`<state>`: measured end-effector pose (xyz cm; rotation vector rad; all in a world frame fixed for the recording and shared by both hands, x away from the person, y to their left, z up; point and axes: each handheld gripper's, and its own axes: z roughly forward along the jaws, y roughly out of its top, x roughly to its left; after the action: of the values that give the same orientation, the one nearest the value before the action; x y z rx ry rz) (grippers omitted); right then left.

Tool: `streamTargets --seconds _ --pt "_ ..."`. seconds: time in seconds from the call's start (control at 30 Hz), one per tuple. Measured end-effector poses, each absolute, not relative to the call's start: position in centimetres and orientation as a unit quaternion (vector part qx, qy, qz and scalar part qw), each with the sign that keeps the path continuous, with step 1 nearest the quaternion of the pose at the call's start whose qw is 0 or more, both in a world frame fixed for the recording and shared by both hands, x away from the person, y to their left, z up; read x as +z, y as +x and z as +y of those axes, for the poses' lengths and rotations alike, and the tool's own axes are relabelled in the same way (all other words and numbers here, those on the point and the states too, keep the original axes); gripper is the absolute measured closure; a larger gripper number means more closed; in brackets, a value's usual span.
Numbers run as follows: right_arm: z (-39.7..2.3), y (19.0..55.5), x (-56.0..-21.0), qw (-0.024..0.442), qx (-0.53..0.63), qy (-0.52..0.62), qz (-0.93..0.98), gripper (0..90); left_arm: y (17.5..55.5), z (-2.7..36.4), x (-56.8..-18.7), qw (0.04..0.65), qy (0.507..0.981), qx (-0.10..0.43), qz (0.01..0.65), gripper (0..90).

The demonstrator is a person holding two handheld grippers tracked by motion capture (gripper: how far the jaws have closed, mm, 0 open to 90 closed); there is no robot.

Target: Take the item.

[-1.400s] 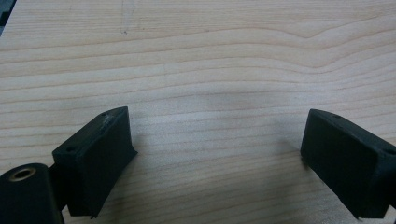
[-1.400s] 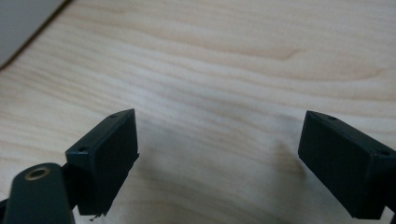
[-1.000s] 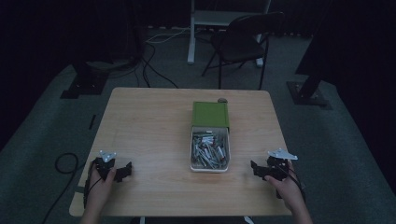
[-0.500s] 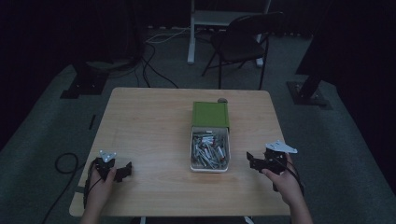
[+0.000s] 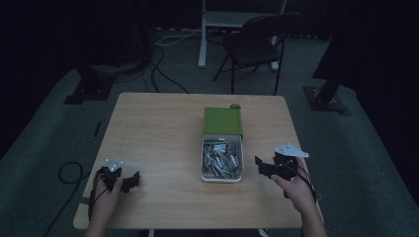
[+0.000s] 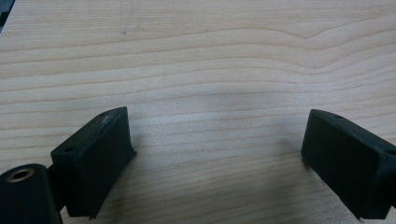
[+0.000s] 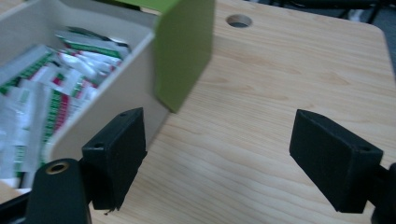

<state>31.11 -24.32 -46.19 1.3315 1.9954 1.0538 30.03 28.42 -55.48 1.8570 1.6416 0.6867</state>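
While both spread, empty black tools (image 5: 129,180) (image 5: 261,167) hover over grainy wood, foil sachets (image 5: 222,158) fill the white tray (image 5: 221,178).

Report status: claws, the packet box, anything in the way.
Left claw open, empty. Right claw open, empty, beside box of packets. Green sleeve covers far end. Path clear.

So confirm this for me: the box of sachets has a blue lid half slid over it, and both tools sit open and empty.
Not quite: the lid on the box is green, as the high view shows. The rest holds: the left tool and right tool are open and empty.
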Motion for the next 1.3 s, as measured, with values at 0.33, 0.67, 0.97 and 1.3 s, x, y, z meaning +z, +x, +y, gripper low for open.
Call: streamTargets --seconds 0.33,0.67,0.97,1.3 --pt "-21.9 31.0 -44.9 0.248 0.403 0.470 0.745 21.6 30.0 28.4 -55.5 0.281 0.693 0.256 0.613 9.3" --pt "-19.6 30.8 -44.2 0.239 0.421 0.440 0.757 22.4 30.0 28.4 -55.5 0.281 0.693 0.256 0.613 9.3" --pt "-17.6 30.8 -44.3 0.235 0.431 0.416 0.765 27.6 30.0 28.4 -55.5 0.281 0.693 0.256 0.613 9.3" --pt "-15.9 30.6 -44.9 0.226 0.417 0.407 0.781 48.3 30.0 28.4 -55.5 0.281 0.693 0.256 0.613 9.3"
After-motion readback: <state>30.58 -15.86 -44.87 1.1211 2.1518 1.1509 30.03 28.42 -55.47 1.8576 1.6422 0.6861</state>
